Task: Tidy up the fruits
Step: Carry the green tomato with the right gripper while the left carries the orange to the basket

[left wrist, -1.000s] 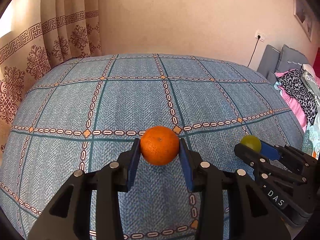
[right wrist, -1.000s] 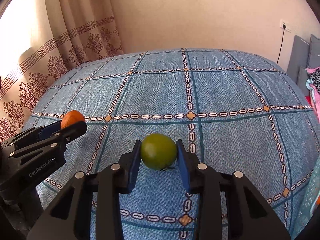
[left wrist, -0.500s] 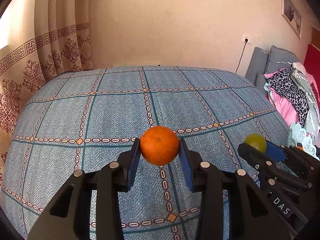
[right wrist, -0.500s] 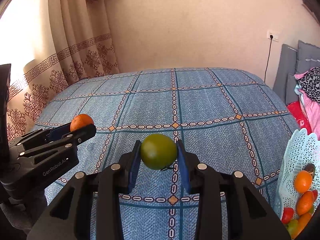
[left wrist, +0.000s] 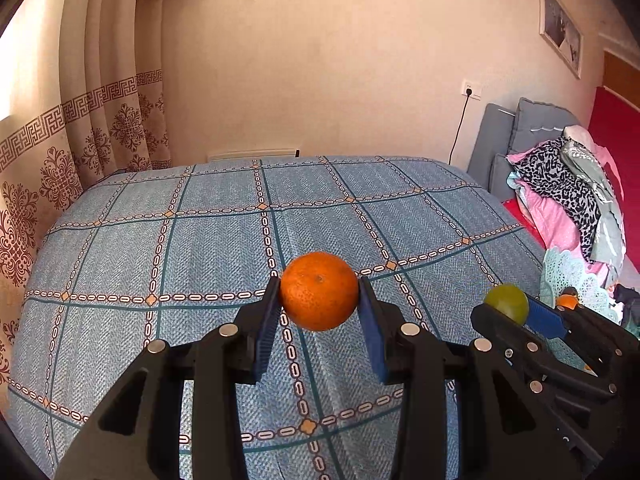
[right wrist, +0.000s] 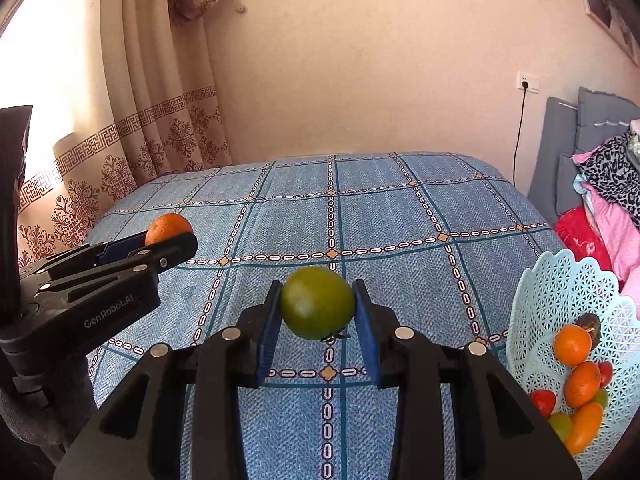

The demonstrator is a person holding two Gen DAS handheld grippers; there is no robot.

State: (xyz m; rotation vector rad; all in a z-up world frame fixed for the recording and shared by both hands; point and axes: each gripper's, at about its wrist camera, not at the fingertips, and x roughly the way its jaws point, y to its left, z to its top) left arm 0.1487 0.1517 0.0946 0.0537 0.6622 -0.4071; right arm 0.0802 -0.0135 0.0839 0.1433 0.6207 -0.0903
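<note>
An orange sits clamped between the blue pads of my left gripper, held above the blue checked bed cover. My right gripper is shut on a green round fruit, also above the bed. Each gripper shows in the other's view: the right one with its green fruit at the right, the left one with its orange at the left. A pale blue lattice basket at the right edge holds several orange, red and green fruits.
The basket rim also shows at the right of the left wrist view. Piled clothes and grey cushions lie beyond it. A patterned curtain hangs left; a wall with a socket and cable stands behind the bed.
Both grippers have risen and swung to the right with their fruits still held. The basket has come further into the right wrist view and now shows in the left wrist view.
</note>
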